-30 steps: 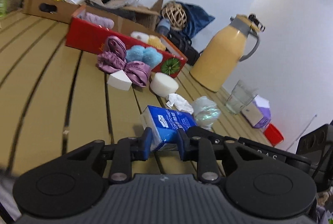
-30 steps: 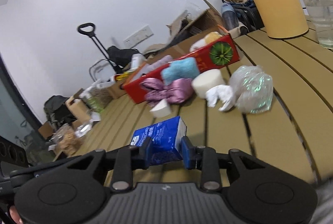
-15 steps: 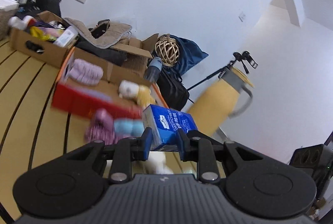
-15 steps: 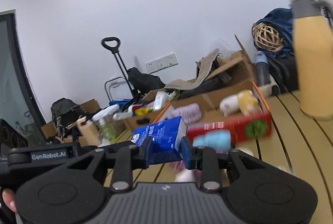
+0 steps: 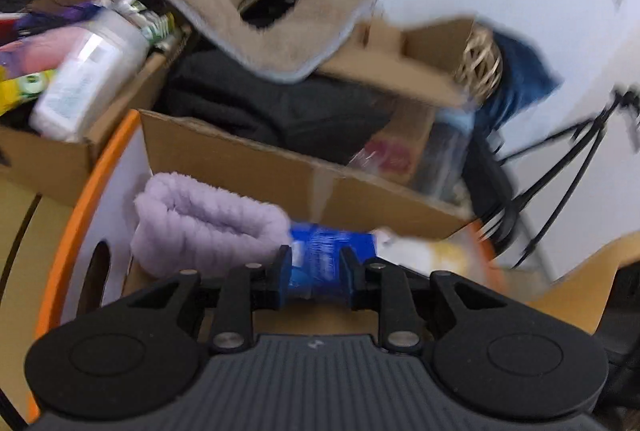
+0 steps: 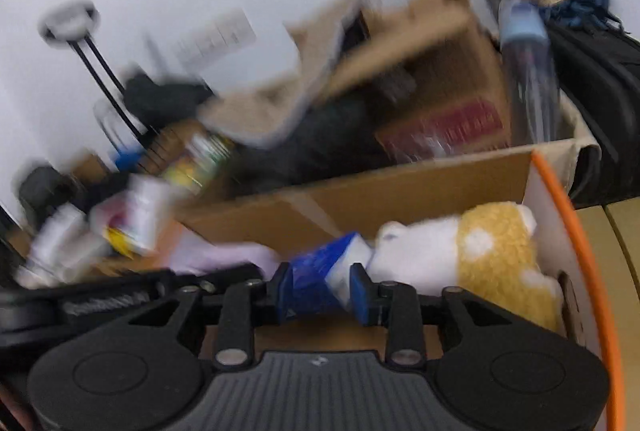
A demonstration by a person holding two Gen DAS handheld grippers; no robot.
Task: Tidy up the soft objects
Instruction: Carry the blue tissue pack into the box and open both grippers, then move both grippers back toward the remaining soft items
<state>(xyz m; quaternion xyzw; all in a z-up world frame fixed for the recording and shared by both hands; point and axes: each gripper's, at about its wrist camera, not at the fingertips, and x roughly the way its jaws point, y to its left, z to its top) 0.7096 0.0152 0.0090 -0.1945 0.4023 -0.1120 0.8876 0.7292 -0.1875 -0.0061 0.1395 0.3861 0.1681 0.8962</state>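
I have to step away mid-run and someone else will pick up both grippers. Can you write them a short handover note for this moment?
Left hand-held gripper: shut on one end of the blue plastic tissue pack.
Right hand-held gripper: shut on the other end of the same pack.
Where things are: the pack hangs over the open orange-rimmed cardboard box. Inside lie a rolled lilac fluffy towel and a yellow-and-white plush toy, with the pack between them.
Done: pack carried to the box.
Left: lower it into the gap, open both grippers, then look for any other soft items; none show in these blurred views.
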